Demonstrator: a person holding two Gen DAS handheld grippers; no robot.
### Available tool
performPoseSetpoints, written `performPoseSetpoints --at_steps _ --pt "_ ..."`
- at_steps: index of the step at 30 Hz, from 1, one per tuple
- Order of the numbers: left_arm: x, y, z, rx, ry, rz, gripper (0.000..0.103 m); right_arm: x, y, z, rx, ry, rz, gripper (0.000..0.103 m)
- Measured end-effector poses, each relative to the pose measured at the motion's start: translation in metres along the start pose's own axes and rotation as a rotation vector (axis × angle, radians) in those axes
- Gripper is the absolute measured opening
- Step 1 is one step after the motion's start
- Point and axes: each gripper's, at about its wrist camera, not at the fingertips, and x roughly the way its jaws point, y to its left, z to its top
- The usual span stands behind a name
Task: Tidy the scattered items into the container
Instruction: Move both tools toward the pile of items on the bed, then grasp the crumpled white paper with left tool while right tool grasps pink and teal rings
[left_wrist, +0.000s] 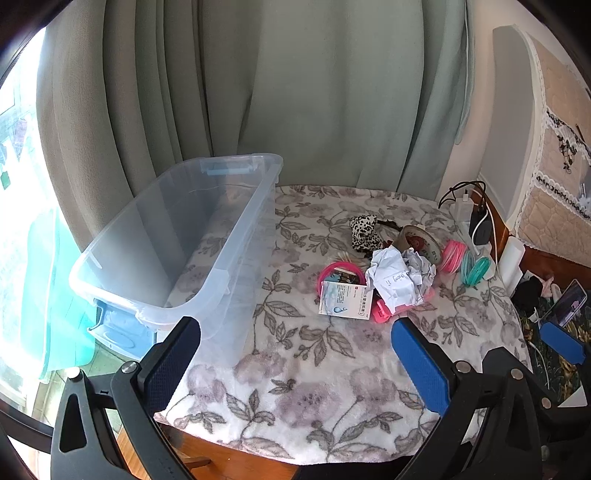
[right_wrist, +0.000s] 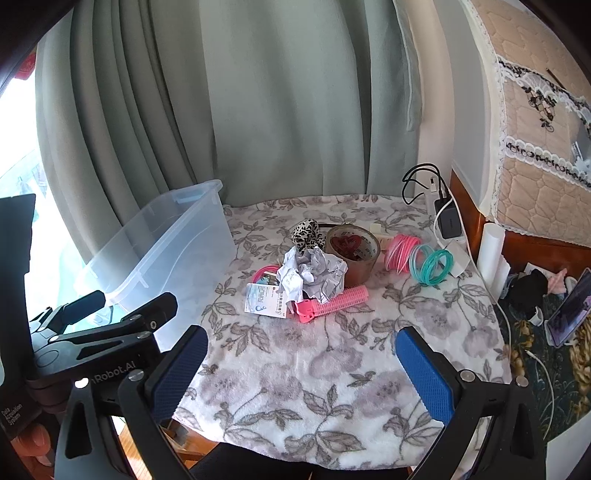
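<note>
A clear plastic bin (left_wrist: 177, 243) (right_wrist: 162, 247) stands empty on the left of the floral-covered table (left_wrist: 314, 369) (right_wrist: 314, 369). Right of it lies a heap: crumpled paper (left_wrist: 400, 277) (right_wrist: 314, 275), a white medicine box (left_wrist: 345, 303) (right_wrist: 265, 303), a pink hair clip (right_wrist: 328, 302), a tape roll (right_wrist: 352, 253), a leopard-print scrunchie (left_wrist: 364, 230) (right_wrist: 306, 230), pink coils (right_wrist: 400, 253) and teal coils (right_wrist: 432, 266). My left gripper (left_wrist: 295, 354) hovers open near the table's front, beside the bin. My right gripper (right_wrist: 303, 365) is open too, short of the heap, holding nothing.
Chargers and cables (right_wrist: 445, 218) sit at the table's back right corner. A white roll (right_wrist: 491, 251) stands at the right edge, with a phone (right_wrist: 570, 310) lower down beyond it. Green curtains (right_wrist: 258, 110) hang behind. The left gripper's body (right_wrist: 92, 339) shows at the right view's left.
</note>
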Motion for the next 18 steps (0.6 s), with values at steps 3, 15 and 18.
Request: performPoseSetpoints --at_steps 3,15,18 --pt "0.007 -0.007 0.003 -0.004 -0.011 -0.030 0.103 0.003 -0.010 0.002 0.020 -0.005 -0.007 0.103" --pt "0.059 -0.039 0.006 -0.031 0.039 -0.180 0.103 0.037 -0.051 0.000 0.110 0.046 -0.001 0.103" --pt "0.077 -0.051 0.007 0.021 0.073 -0.154 0.103 0.051 -0.068 -0.001 0.138 0.075 -0.015 0.103"
